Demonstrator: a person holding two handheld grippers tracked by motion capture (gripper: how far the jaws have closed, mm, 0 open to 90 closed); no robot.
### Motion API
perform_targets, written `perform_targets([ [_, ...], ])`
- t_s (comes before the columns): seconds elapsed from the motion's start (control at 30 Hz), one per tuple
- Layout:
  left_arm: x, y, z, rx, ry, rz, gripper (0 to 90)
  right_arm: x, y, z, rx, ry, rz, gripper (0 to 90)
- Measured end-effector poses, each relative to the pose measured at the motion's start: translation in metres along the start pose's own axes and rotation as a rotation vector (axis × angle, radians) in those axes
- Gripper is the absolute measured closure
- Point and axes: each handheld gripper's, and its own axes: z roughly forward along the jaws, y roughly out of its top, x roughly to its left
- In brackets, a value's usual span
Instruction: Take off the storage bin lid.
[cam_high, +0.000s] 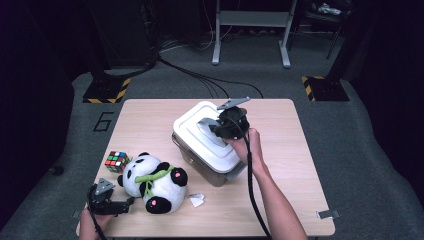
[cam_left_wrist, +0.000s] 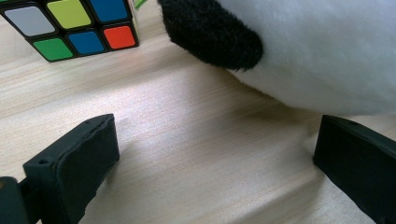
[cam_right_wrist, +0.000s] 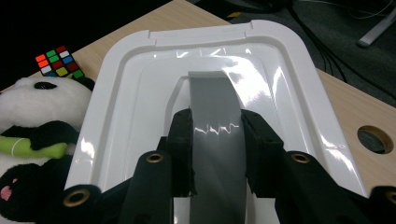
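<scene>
Lid (cam_high: 202, 131) of white plastic sits on top of a gray box (cam_high: 207, 167) near the middle of the table (cam_high: 280, 200), at about 1 o'clock from the toy panda (cam_high: 152, 182). The lid looks stiff, light and shiny, so it could slip, and the flat gray handle (cam_right_wrist: 214, 121) in its middle looks like the best place to grab it. In the right gripper view, the right gripper (cam_right_wrist: 215, 126) is pinching that handle, one black jaw pressed on each side of it. In the high view, the right hand (cam_high: 248, 145) reaches up from 6 o'clock, with the forearm slanting across the table and the gripper tipped forward and down over the lid. The lid looks a bit tilted on the box, so it seems to be coming up; whether the box is latched to it cannot be told. The left gripper (cam_high: 112, 205) lies low at the near left corner of the table, at about 8 o'clock from the panda. Its jaws are spread wide with nothing but bare table between them, and the panda's soft white fur sits just beside one jaw. A color cube (cam_high: 116, 161) rests at 10 o'clock from the panda, near it. A small scrap of white paper (cam_high: 196, 200) lies at the panda's 4 o'clock.
</scene>
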Motion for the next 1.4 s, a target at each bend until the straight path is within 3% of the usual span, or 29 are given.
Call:
perform_targets([
  [0.57,0.0,0.0,0.0,0.003,0.0,0.005,0.0,-0.029,-0.006,-0.043,-0.043,-0.074,0.035,66.6],
  [1.4,0.0,0.0,0.001,-0.011,0.003,-0.001,0.0,-0.098,-0.056,-0.08,-0.063,-0.201,0.17,66.6],
])
